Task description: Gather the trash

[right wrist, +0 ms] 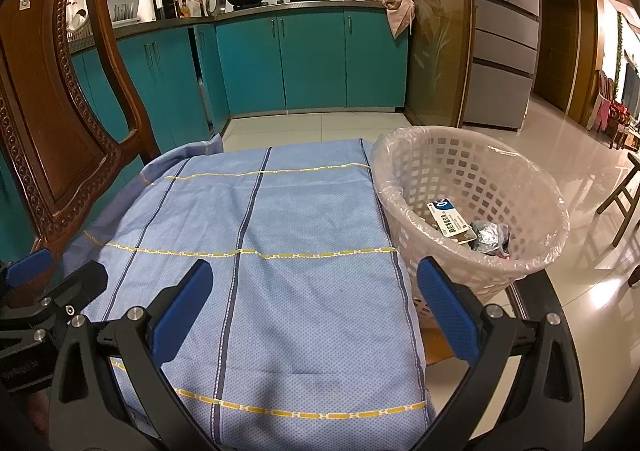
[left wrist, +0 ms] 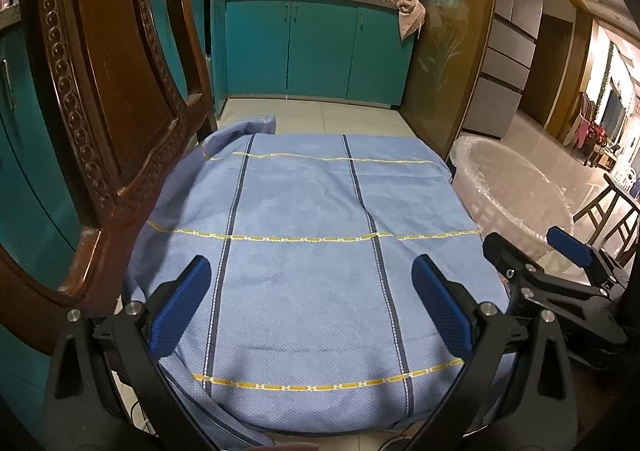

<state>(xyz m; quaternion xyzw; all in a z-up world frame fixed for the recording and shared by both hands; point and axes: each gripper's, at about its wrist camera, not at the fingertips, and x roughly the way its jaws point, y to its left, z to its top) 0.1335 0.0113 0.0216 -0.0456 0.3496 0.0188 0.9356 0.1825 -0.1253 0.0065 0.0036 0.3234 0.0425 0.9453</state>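
Hovering spread and empty over the blue cloth, the left tongs and right tongs are pointing kitchenward; trash, seemingly a carton and foil, is lying inside the lined basket beside the worktop's right edge.

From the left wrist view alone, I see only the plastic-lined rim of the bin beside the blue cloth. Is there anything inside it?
Observer: Yes. In the right wrist view the white lattice wastebasket holds a small printed carton.
Operator: Only the carton?
Observer: No. Crumpled silvery foil lies right beside it, lower in the basket.
Operator: Is the right tool carrying anything? I see it only side-on.
Observer: No. The right tool is open with nothing between its blue pads, above the blue striped cloth.
Operator: Any trash left on the cloth's right edge?
Observer: None shows there; the cloth reaches the basket wall.
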